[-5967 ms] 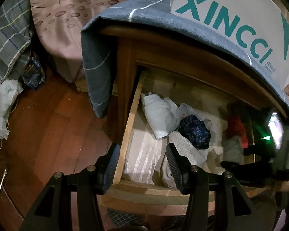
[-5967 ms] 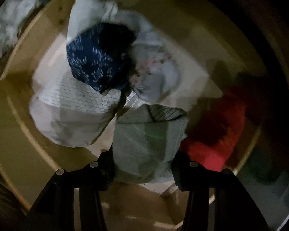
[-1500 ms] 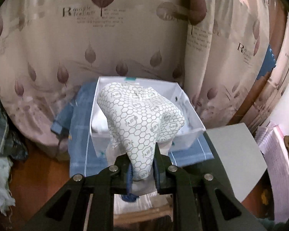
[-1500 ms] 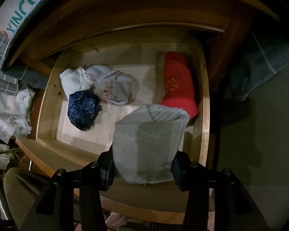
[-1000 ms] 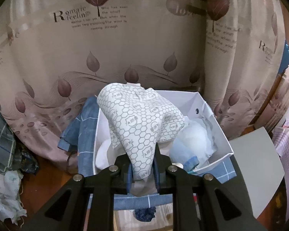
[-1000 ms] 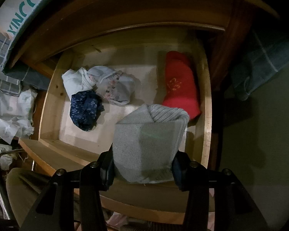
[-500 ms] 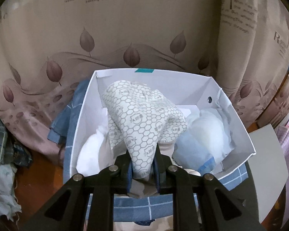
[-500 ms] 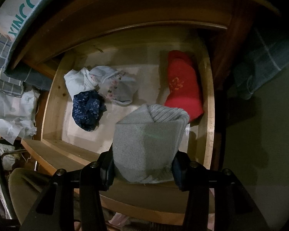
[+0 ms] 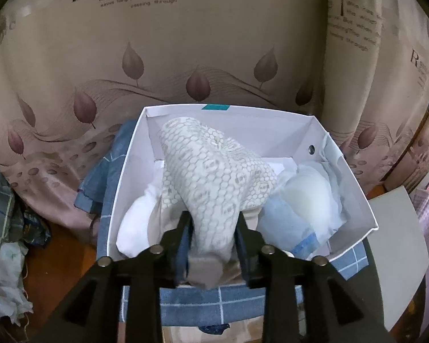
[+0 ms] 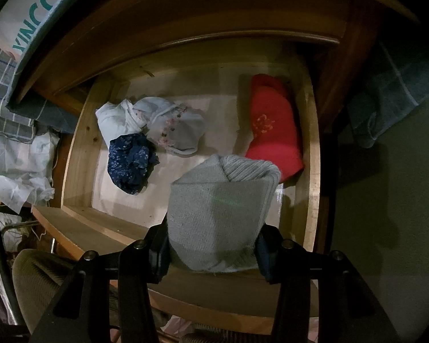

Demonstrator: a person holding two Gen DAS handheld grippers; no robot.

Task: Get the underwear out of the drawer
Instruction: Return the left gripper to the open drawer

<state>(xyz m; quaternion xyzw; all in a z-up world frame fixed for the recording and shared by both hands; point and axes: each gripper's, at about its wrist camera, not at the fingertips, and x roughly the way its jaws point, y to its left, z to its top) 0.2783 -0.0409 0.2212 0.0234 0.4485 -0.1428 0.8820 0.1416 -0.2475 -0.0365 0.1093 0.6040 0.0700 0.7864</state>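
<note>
My left gripper [image 9: 213, 223] hangs over a white cardboard box [image 9: 128, 165]. Its jaws are opening, and the white hexagon-print underwear [image 9: 211, 171] sags loosely between them onto the white clothes in the box. My right gripper [image 10: 213, 234] is shut on a folded grey knit garment [image 10: 220, 200], held above the open wooden drawer [image 10: 80, 131]. Inside the drawer lie a red garment [image 10: 271, 125] at the right, and at the left a navy patterned piece [image 10: 130, 161] beside a pale floral piece [image 10: 174, 125].
The box stands on a blue checked cloth [image 9: 208, 297] in front of a leaf-print curtain [image 9: 200, 57]. A grey board [image 9: 394, 245] lies to its right. In the right wrist view a chair seat [image 10: 40, 280] is at the lower left and crumpled plastic [image 10: 17, 165] left of the drawer.
The left gripper came down toward the box and its jaws spread, so the hexagon-print underwear slumped lower. The right gripper kept still with the grey garment.
</note>
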